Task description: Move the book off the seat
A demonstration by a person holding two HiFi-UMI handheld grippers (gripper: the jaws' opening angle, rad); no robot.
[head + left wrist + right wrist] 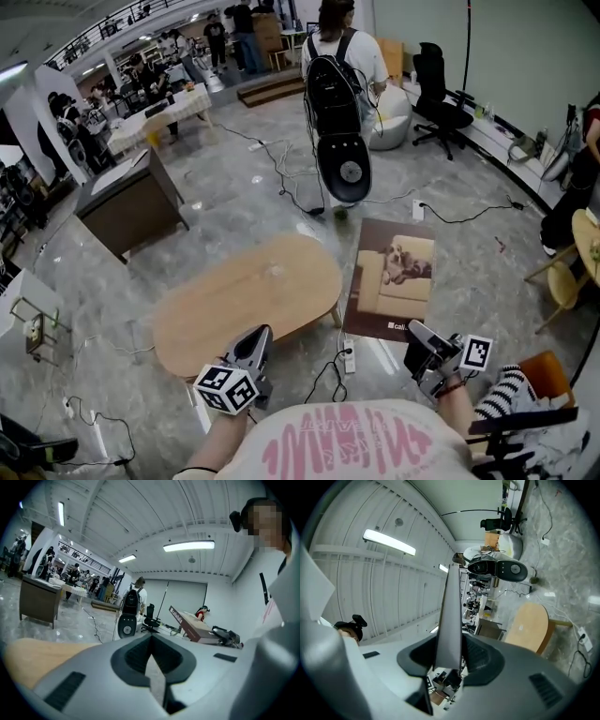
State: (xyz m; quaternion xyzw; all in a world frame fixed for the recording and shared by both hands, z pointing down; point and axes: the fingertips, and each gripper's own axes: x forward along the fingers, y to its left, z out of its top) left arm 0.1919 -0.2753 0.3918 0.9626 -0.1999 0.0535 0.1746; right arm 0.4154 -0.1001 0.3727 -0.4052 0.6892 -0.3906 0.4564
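Observation:
The book (pixel 392 277), its cover showing a dog on a sofa, is held up flat in the air over the floor, to the right of the oval table. My right gripper (pixel 419 336) is shut on its near edge. In the right gripper view the book (pixel 450 606) runs edge-on between the jaws of my right gripper (pixel 449 660). The left gripper view shows the book (pixel 193 626) at the right. My left gripper (pixel 255 342) is shut with nothing in it, near the table's front edge; its jaws (pixel 152 667) meet.
A light wooden oval table (pixel 248 300) stands on the marble floor. A power strip (pixel 350 359) and cables lie beside it. A person with a black backpack (pixel 337 84) stands beyond. A dark cabinet (pixel 131 202) is left, an orange seat (pixel 542 373) lower right.

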